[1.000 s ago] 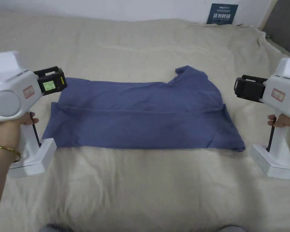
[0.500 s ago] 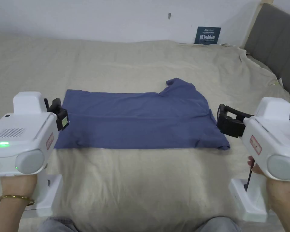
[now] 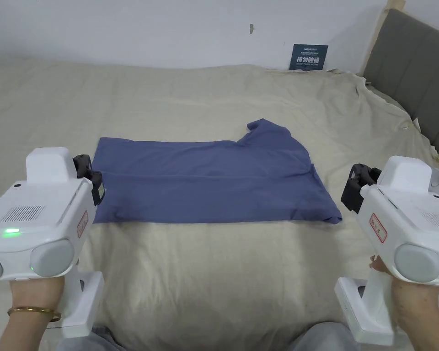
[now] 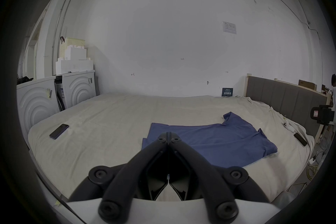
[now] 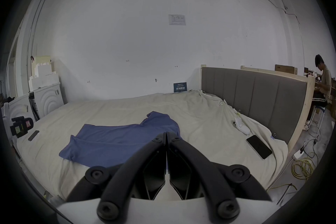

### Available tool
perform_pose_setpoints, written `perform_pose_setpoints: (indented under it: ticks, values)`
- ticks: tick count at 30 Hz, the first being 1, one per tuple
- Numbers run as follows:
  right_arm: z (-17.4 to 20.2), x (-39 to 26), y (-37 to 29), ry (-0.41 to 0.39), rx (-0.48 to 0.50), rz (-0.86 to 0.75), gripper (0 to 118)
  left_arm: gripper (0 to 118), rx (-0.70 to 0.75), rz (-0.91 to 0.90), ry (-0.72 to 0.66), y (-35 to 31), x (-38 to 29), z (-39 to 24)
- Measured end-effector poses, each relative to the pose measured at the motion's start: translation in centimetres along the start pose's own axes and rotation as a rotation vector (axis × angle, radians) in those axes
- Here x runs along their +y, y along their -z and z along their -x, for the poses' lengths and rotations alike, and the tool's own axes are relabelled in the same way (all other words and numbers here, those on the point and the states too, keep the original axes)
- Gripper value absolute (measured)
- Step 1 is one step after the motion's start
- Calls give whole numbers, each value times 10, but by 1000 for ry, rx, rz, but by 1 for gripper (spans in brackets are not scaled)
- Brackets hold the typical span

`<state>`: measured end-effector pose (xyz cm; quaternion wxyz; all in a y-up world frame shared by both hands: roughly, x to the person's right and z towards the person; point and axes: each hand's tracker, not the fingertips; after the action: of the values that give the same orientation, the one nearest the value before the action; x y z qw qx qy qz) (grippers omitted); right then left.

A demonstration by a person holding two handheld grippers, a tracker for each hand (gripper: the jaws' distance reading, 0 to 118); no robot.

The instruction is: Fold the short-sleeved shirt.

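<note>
We hold left gripper point(image 3: 95, 185) and right gripper point(image 3: 355, 189), jaws together and empty, flanking the half-folded blue shirt point(image 3: 209, 185) mid-frame, staged for the next fold.

The short-sleeved shirt point(image 3: 209, 180) is a plain slate blue with no print. It lies on a bed point(image 3: 214, 274) covered in a pale beige sheet, also unpatterned. The padded headboard point(image 3: 413, 73) is grey, split by vertical seams, in a light wood frame. The wall point(image 3: 168, 27) is white, and a small dark blue sign with white lettering point(image 3: 308, 57) leans on it. Both grippers have white bodies and black jaws; the left gripper point(image 4: 168, 138) body shows green lights, and the right gripper point(image 5: 166, 134) body carries a red-edged sticker. A gold bangle point(image 3: 33, 311) circles the left wrist. Two phones, one at each end of the bed point(image 4: 59, 131) point(image 5: 259, 147), are black.
</note>
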<state>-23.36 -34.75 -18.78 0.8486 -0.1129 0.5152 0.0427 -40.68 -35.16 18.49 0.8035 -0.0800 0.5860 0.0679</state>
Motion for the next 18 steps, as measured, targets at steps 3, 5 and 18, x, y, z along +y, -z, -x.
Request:
perform_pose_setpoints:
  ticks: [3,5,18]
  values:
    - [0,0,0,-3,6,3,0,0,-2,3,-8,0,0,1]
    - [-1,2,3,-5,10,7,0,0,-2,5,-9,-1,1,-1]
    - [6,40,60,-40,38,123,0,0,-11,14,-8,14,2,-5]
